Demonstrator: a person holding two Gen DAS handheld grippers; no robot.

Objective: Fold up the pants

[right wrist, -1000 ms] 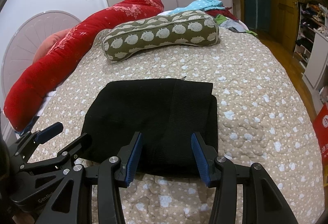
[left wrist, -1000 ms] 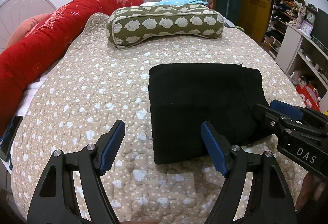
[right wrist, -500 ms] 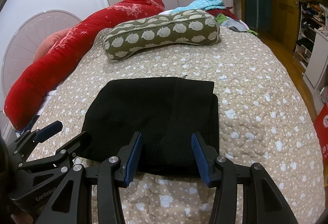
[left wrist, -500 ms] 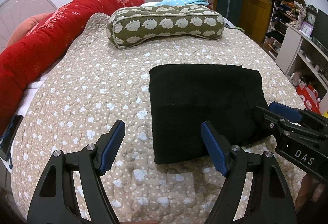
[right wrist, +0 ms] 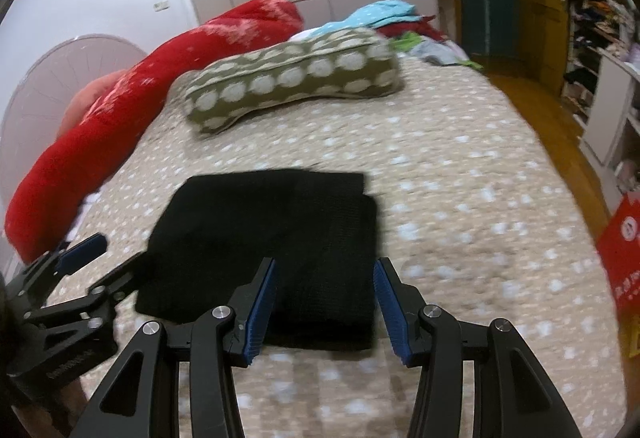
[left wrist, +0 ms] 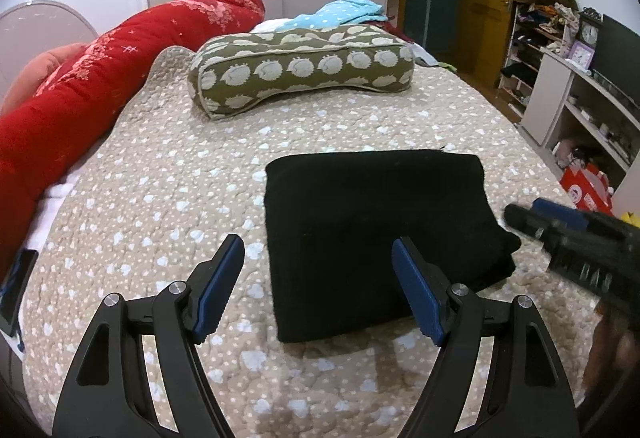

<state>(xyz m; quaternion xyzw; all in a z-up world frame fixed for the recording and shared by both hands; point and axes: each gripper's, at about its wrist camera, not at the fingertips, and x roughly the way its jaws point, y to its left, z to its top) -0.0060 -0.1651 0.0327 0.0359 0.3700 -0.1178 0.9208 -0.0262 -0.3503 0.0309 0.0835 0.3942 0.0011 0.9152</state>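
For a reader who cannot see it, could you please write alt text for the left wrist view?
Black pants, folded into a compact rectangle, lie on a beige spotted quilt just ahead of the open left gripper, which holds nothing. The right gripper, blurred, sits at the pants' right edge; beyond lie an olive patterned pillow and a red bolster.

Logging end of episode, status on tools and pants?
Left tool open, empty; right tool open, empty. Pants folded, flat on bed. Pillow beyond, clear.

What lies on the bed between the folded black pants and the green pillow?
Only bare quilt lies between the pants and the pillow, seen in the left wrist view.
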